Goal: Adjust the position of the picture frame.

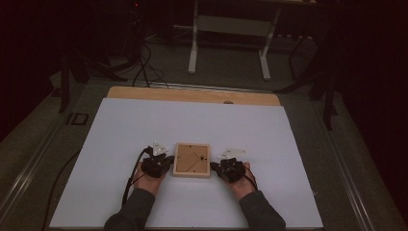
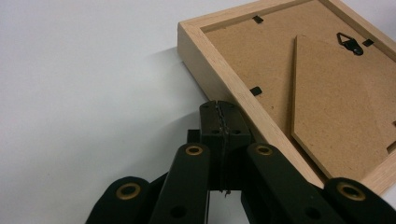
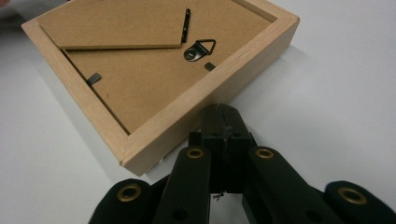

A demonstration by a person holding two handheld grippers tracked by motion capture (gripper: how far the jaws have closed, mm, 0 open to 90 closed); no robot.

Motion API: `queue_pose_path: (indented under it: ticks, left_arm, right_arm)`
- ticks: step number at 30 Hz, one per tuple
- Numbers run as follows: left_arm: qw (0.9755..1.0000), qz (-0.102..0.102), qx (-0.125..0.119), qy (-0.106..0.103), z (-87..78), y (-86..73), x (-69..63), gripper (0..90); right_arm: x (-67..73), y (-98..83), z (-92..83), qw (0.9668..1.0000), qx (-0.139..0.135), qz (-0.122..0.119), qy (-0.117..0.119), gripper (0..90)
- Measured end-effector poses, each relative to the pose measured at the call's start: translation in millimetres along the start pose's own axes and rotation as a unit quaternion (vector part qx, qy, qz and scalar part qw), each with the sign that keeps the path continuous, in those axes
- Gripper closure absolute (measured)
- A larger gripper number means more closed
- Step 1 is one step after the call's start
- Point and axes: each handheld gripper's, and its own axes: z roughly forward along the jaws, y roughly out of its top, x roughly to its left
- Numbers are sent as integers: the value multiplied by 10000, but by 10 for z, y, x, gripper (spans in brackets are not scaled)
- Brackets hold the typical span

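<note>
A square wooden picture frame (image 1: 192,160) lies face down on the white table (image 1: 120,144), between the two grippers. Its pale, grained rim surrounds a brown fibreboard back with a fold-out stand and a small black hanger (image 2: 351,43). The left gripper (image 1: 166,159) sits against its left edge, the right gripper (image 1: 214,166) against its right edge — both clenched, jaws together, holding nothing.

picture frame (image 2: 299,88) cut off at right edge, its glass side hidden
</note>
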Motion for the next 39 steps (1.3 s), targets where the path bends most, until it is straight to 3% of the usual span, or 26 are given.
queue_pose_path:
  ticks: [9,16,21,24,29,39]
  left_arm:
    - [9999,-102,24,25,-31,-26,-24,900]
    - [10000,45,-18,-19,-29,-36,-1,900]
    - [9999,70,-76,-19,-63,-37,17,834]
    - [9998,77,-181,-77,-124,-35,22,801]
    - [9987,255,-415,-165,-271,-40,12,734]
    - [9964,249,-716,-383,-440,-41,18,634]
  right_arm:
    - [-25,37,32,10000,47,40,-36,897]
    - [-44,44,41,10000,46,26,-24,896]
    - [-60,40,1,10000,-45,24,-52,878]
    - [-82,29,-86,9998,-156,53,-79,849]
    - [-95,14,-207,9994,-333,51,-47,818]
    - [-120,-82,-385,9988,-485,41,-80,726]
